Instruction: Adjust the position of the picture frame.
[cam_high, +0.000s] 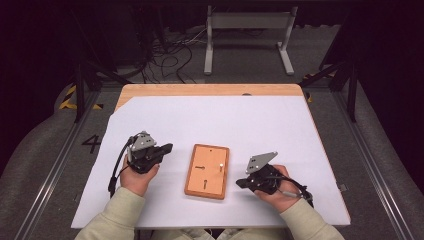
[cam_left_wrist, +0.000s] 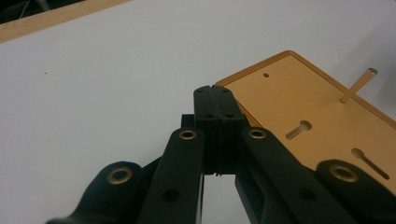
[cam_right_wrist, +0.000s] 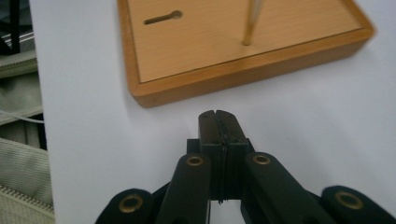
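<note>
Wooden slotted board (cam_high: 207, 171) with a thin upright peg (cam_left_wrist: 358, 85) is sitting between both grippers — left gripper (cam_left_wrist: 215, 92) and right gripper (cam_right_wrist: 218, 116) jaws are pressing together, empty.

Dark room; grey floor (cam_high: 45, 150); cables (cam_high: 170, 55); white stand (cam_high: 247, 22).

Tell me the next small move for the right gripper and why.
Probably open the right gripper first: its jaws are pressed shut and empty, short of the wooden board. The upright peg standing in the board looks like the only graspable thing, so opening would ready a reach toward it.
</note>
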